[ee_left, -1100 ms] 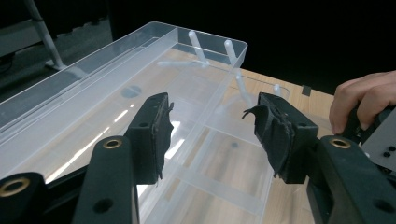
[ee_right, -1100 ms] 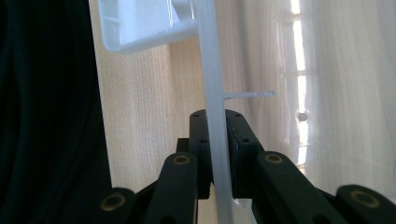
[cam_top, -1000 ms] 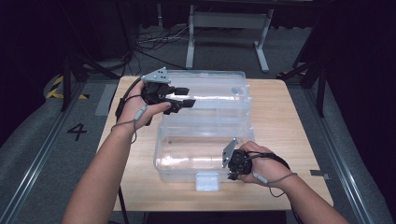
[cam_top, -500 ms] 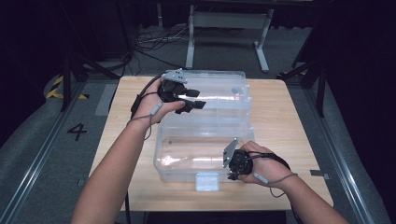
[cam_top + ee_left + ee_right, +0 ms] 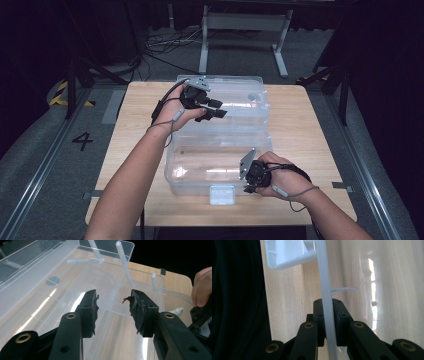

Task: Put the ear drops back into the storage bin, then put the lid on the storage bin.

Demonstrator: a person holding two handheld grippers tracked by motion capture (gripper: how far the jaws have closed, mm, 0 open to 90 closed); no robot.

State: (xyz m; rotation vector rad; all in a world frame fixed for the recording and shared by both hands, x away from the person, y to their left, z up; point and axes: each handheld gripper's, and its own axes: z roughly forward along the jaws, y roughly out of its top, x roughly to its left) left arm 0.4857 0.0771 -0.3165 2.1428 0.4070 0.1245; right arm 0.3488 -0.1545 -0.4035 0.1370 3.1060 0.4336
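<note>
— Clamped on the near wall of the clear plastic box (image 5: 220,165), the right gripper (image 5: 248,181) had both pads pressed against the thin rim (image 5: 325,300), just beside the white latch (image 5: 222,194). Where did the box sit?

— On the wooden table (image 5: 310,130), near its front edge, with its lid (image 5: 235,97) swung back flat toward the far side.

— And the far hand?

— Farther back, the left gripper (image 5: 212,110) hung over the line where lid meets box, its jaws parted and just then closing. Its fingers (image 5: 140,307) gripped nothing; the clear wall and the white hinge arms (image 5: 125,267) lay beyond the tips, not touching them.
</note>
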